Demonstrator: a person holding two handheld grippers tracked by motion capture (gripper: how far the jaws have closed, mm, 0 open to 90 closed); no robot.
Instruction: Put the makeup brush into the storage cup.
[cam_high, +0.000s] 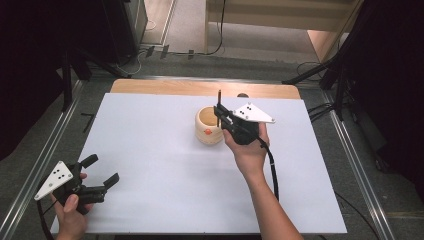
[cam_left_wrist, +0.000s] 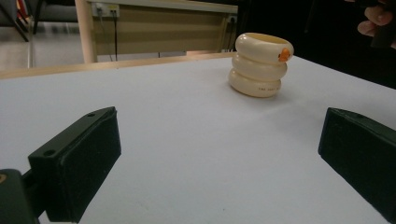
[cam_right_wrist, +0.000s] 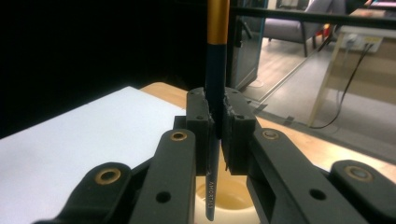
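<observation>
Standing upright above the cream ringed cup (cam_high: 209, 126), the dark pencil (cam_right_wrist: 215, 93) is clamped between your right gripper's (cam_high: 220, 116) 2 jaws, its lower end over the cup's mouth. Your left gripper (cam_high: 103, 171) rests near the white table's (cam_high: 160, 150) front-left corner, jaws spread, holding nothing.

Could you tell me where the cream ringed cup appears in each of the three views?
High view: the cream ringed cup stands near the middle of the white table, just left of the right hand-held gripper.
Left gripper view: upper right of centre.
Right gripper view: bottom centre, its opening below the pencil.
Shared landmark: the white table.
</observation>
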